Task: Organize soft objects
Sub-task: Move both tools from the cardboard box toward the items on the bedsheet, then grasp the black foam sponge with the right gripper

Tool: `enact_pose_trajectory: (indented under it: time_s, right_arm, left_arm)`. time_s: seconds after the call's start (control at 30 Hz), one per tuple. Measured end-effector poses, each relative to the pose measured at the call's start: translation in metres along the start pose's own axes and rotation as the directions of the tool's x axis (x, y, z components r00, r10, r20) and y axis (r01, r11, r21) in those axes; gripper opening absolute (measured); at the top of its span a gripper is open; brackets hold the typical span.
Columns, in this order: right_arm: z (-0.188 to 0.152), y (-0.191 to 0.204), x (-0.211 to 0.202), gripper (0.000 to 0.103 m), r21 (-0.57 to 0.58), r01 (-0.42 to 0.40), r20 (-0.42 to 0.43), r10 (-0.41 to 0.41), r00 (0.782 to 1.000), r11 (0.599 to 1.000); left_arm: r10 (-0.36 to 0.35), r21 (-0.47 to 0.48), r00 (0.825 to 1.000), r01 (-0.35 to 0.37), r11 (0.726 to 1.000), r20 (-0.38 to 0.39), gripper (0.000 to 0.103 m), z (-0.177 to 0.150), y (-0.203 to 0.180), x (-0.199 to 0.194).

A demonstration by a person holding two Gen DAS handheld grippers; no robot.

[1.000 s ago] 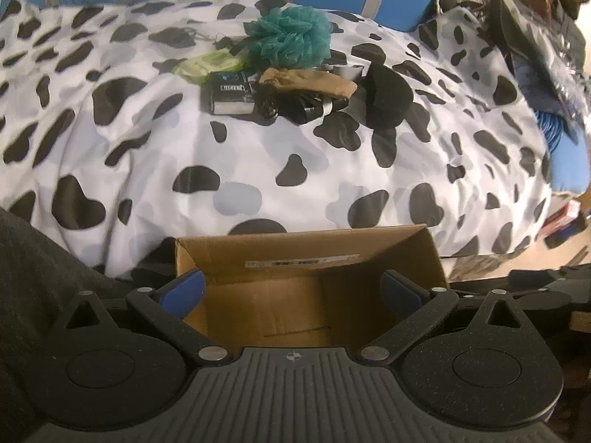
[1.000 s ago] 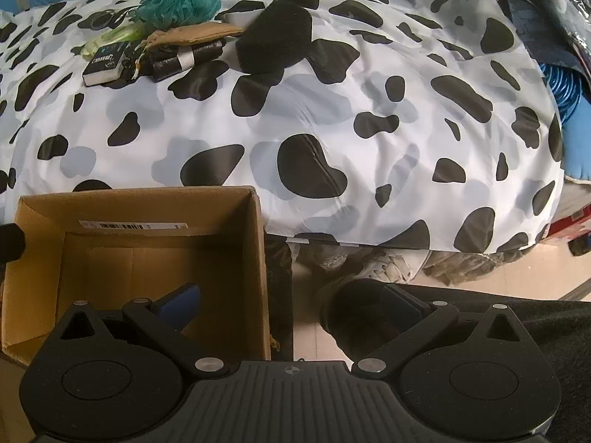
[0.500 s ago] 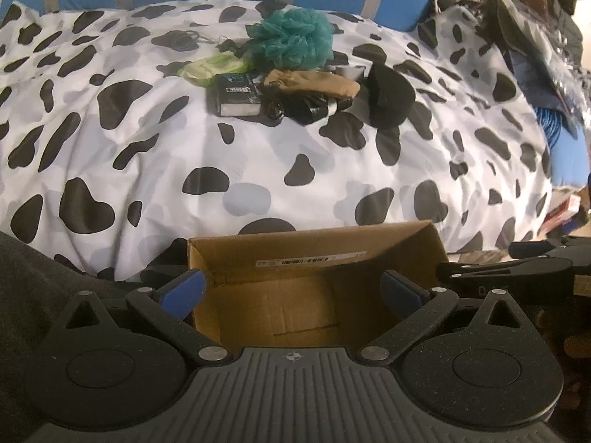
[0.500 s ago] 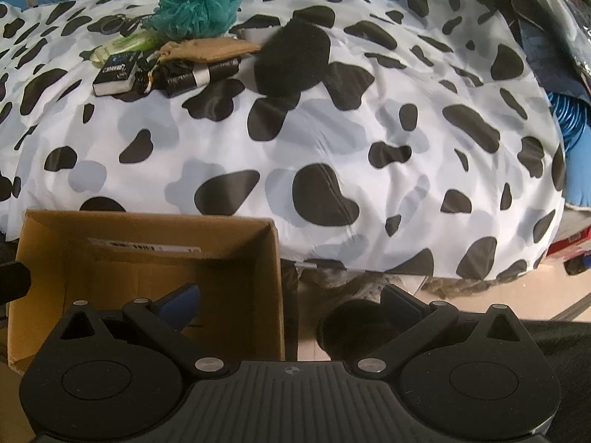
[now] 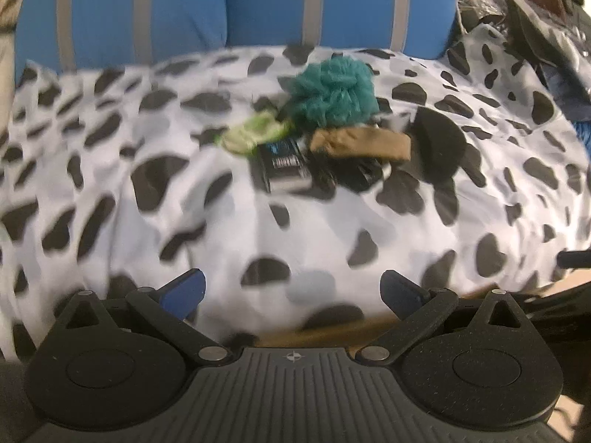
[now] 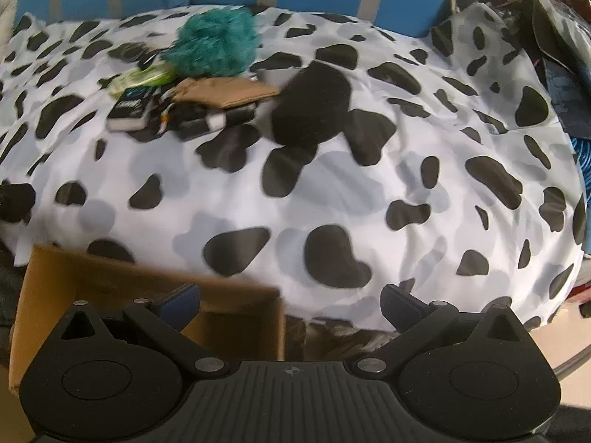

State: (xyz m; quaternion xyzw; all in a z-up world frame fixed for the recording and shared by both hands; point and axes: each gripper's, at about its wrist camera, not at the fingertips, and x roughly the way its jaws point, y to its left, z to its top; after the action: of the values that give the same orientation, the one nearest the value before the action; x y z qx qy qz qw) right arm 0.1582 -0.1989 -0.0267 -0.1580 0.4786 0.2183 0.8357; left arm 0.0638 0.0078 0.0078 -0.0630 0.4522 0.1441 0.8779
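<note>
Ahead, teal loofah (image 5: 332, 94) well beyond left tool (image 5: 291, 291), jaws spread, empty.

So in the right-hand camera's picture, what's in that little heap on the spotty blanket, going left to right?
Small dark box → teal mesh pouf → round black cushion-like thing. The green bit, tan pouch and dark rolls overlap too much to place.

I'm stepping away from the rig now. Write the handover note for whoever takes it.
Left gripper: open, empty, over the bed's near edge.
Right gripper: open, empty, above the box.
The bath puff, tan pouch, black pad and the other small items sit piled far back on the spotted cover.
Done: no item visible in the box.
Left: carry the soft things over.
</note>
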Motion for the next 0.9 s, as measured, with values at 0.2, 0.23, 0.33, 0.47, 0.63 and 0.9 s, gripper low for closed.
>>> enact_pose_trajectory:
  time_s: [0.2,0.23,0.33,0.47,0.63,0.9]
  right_arm:
    - [0.015,-0.02,0.012,0.103,0.039,0.031,0.034,-0.033,0.999,0.999]
    - [0.018,-0.021,0.014,0.103,0.039,0.032,0.042,-0.034,0.999,0.999]
    - [0.028,-0.024,0.021,0.103,0.038,0.031,0.067,-0.033,0.997,0.999]
    - [0.042,-0.024,0.029,0.103,0.021,0.047,0.119,-0.049,0.992,0.999]
    - [0.067,-0.026,0.044,0.103,-0.008,0.042,0.146,-0.04,0.989,0.999]
    - [0.102,-0.036,0.061,0.103,0.007,0.0,0.195,-0.001,0.981,1.0]
  left_arm:
    - [-0.033,0.028,0.999,0.034,0.999,-0.022,0.103,0.017,0.002,0.022]
    - [-0.04,0.031,0.999,0.041,0.999,-0.021,0.103,0.02,0.002,0.025]
    - [-0.045,0.035,0.999,0.045,0.998,-0.003,0.103,0.027,0.005,0.031]
    - [-0.017,0.079,0.999,0.014,0.997,0.035,0.103,0.038,0.005,0.038]
    - [-0.009,0.062,0.999,0.007,0.998,0.034,0.103,0.054,0.011,0.05]
    - [0.002,0.058,0.999,-0.005,0.998,0.046,0.103,0.076,0.021,0.064]
